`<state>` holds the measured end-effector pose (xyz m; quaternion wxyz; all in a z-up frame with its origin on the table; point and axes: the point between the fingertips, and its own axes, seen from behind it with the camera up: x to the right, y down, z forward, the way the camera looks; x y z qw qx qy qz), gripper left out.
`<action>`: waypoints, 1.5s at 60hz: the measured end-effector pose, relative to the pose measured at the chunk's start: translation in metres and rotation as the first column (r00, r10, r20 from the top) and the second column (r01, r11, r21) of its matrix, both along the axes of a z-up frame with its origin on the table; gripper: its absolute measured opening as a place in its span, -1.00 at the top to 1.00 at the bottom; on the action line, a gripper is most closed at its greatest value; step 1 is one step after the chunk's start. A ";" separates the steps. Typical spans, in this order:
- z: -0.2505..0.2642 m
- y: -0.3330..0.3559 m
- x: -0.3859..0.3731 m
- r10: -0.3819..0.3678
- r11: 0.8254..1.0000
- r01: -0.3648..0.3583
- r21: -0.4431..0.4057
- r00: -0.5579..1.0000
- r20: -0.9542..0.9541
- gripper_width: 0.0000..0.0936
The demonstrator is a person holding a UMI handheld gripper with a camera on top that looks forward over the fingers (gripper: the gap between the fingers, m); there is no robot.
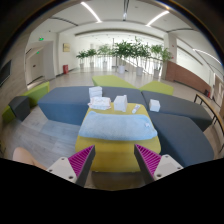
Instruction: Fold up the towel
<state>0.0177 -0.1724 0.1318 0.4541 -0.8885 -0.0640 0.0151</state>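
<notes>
A pale blue towel point(118, 124) lies spread flat on a yellow table point(115, 154), just beyond my fingers. My gripper point(114, 160) is open and empty, hovering over the table's near edge. Its two fingers with magenta pads point(82, 159) stand wide apart, with only the yellow table top between them. The towel's near edge is a short way ahead of the fingertips.
Grey-blue sofas point(60, 102) surround the table, with several white folded cloths or boxes point(100, 100) on the far side. Green and yellow cushions point(38, 94) lie around. Potted plants point(125, 50) line the back of a bright hall.
</notes>
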 end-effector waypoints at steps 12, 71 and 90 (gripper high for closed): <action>-0.005 0.048 -0.070 0.079 0.997 -0.079 -0.014 0.997 0.009 -0.74; -0.038 0.221 -0.069 0.031 0.989 -0.042 0.143 0.996 0.079 0.98; -0.112 0.229 0.141 -0.223 0.973 0.229 -0.021 0.962 0.161 0.94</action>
